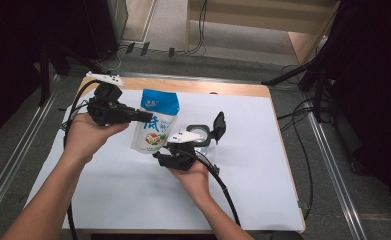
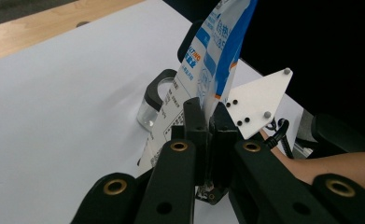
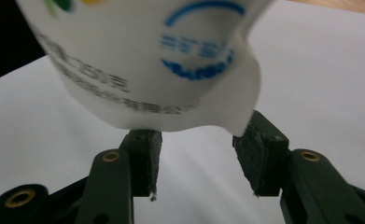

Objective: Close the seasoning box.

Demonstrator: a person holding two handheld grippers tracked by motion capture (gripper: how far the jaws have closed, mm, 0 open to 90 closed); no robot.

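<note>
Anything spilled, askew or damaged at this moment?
Nothing spilled or torn. The pouch hangs tilted above the table, pinched at its edge by the left gripper. The right gripper sits open at its crumpled bottom corner. The small jar stands with its flip lid open.

The pouch (image 1: 154, 128) hangs above the table (image 1: 263, 190), left of the jar (image 1: 199, 136). The left gripper (image 1: 144, 116) is at the pouch's left edge, the right gripper (image 1: 158, 156) just below its bottom, beside the jar.
</note>
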